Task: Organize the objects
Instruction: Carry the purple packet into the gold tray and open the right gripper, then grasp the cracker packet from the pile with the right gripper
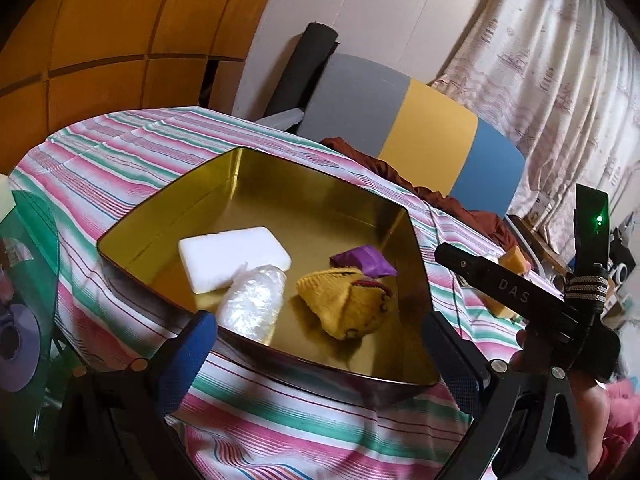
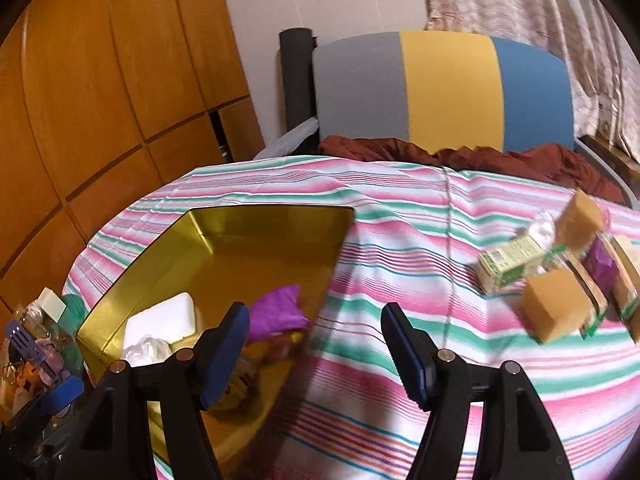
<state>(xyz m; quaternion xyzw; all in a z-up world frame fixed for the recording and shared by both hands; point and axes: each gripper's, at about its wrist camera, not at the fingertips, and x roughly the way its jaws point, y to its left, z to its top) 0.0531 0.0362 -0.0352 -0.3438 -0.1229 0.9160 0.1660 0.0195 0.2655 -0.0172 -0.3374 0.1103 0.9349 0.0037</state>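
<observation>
You are partway through: the gold tin [image 1: 280, 184] near the table's left edge is holding four items, while the sponges and packets [image 2: 560, 280] are waiting at the right edge. Your left gripper [image 1: 320, 344] and right gripper [image 2: 316, 344] are both gaping, empty.

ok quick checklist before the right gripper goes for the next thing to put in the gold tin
1. Right gripper open and empty: ok.
2. Left gripper open and empty: ok.
3. Gold metal tin has bare floor left: ok.
4. Orange sponge block lying loose on the striped tablecloth: ok.
5. Green carton free of neighbours: not ok, crowded.
6. What the pile's far side holds: cannot tell, blurred.
</observation>
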